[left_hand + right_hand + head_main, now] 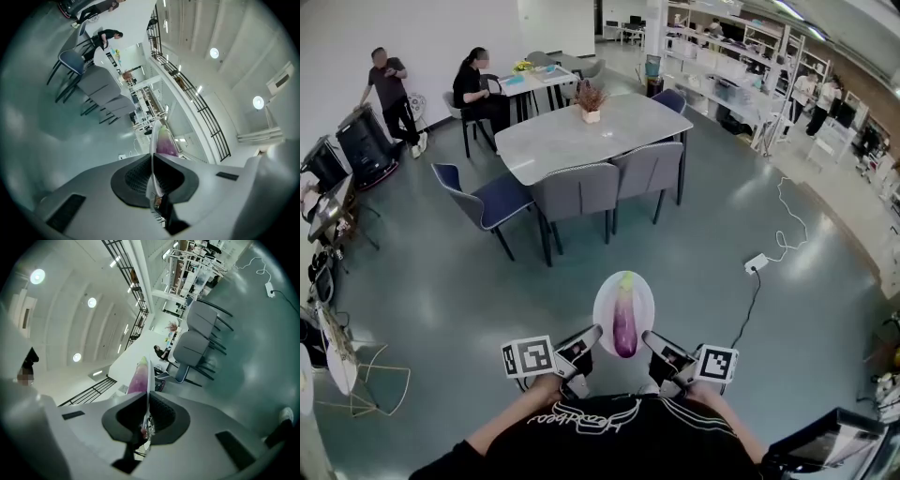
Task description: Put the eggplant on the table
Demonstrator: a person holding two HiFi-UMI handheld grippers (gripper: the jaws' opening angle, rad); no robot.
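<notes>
Head view: left gripper [589,337] and right gripper [651,340] pinch opposite rims of the white plate [604,302] bearing the eggplant [625,323], well apart from the table [567,136]. Left gripper view: jaws narrow, clamping the plate edge. Right gripper view: jaws likewise clamp the rim.

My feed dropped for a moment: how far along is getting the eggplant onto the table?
Done: the eggplant lies on a plate held above the floor. In hand: the left gripper and right gripper each clamp the plate's rim. Left: the table stands farther off, behind the chairs, so carrying and setting down remain.
</notes>
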